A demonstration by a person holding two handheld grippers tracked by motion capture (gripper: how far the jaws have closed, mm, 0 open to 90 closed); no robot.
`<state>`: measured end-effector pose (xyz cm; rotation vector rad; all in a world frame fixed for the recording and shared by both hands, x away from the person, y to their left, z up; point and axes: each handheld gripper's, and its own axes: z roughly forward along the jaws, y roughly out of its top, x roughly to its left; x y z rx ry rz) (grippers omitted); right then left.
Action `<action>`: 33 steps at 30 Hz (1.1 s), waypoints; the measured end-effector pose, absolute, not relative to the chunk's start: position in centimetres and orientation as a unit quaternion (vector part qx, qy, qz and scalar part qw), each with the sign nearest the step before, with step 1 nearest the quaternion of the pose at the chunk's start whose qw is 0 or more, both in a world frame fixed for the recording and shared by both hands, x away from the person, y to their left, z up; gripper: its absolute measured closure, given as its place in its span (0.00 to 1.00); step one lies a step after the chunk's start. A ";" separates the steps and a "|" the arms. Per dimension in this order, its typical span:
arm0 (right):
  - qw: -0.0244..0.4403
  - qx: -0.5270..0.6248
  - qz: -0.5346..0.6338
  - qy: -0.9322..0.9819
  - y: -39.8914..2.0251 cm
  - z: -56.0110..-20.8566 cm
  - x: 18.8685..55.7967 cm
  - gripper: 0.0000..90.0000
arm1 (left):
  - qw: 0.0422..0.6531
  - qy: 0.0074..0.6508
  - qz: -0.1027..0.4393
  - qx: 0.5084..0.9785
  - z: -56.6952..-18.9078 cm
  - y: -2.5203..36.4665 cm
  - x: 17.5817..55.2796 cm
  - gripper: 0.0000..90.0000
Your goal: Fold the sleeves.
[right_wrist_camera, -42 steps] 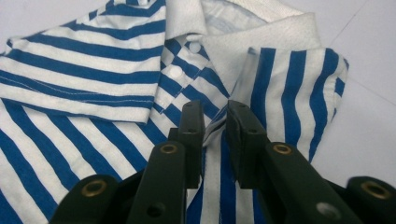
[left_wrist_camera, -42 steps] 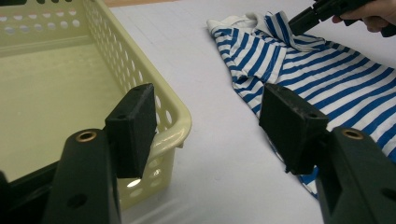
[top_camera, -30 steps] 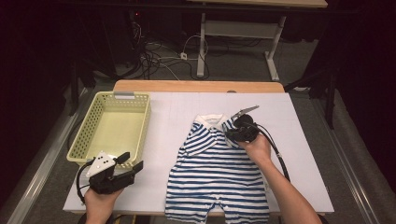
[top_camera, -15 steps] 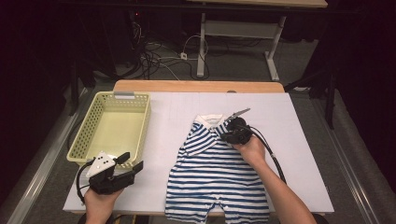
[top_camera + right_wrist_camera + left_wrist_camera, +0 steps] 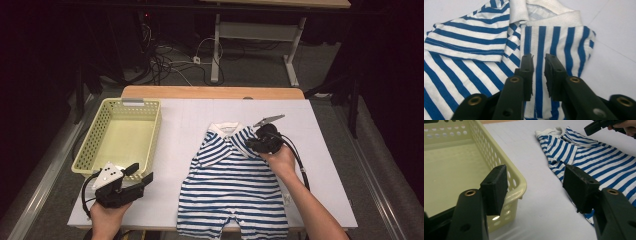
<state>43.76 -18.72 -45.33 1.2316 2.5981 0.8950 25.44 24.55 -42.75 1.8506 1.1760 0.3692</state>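
A blue-and-white striped baby romper [image 5: 235, 185] lies flat on the white table, its collar at the far end. My right gripper [image 5: 251, 145] hovers at the romper's right shoulder, by the sleeve [image 5: 564, 42]. Its jaws [image 5: 539, 65] have just been opening and stand a narrow gap apart; the cloth shows below them and the pads do not press on it. My left gripper [image 5: 141, 172] rests at the front left of the table, open wide and empty, beside the near corner of the yellow basket [image 5: 150, 130]. In the left gripper view [image 5: 536, 182] the romper [image 5: 599, 162] lies ahead on the right.
The yellow perforated basket [image 5: 521, 185] stands empty at the table's left. Bare white tabletop [image 5: 185, 125] lies between basket and romper and to the romper's right. Cables and a desk frame are on the floor beyond the far edge.
My right gripper shifted left over the romper's shoulder, then drew back to the right, and its jaws have parted a little. The left hand has stayed put.
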 end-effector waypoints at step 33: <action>0.117 0.447 0.366 0.808 -26.7 -42.8 38.2 0.53 | 0.446 0.488 0.154 0.735 -42.7 25.2 25.4 0.39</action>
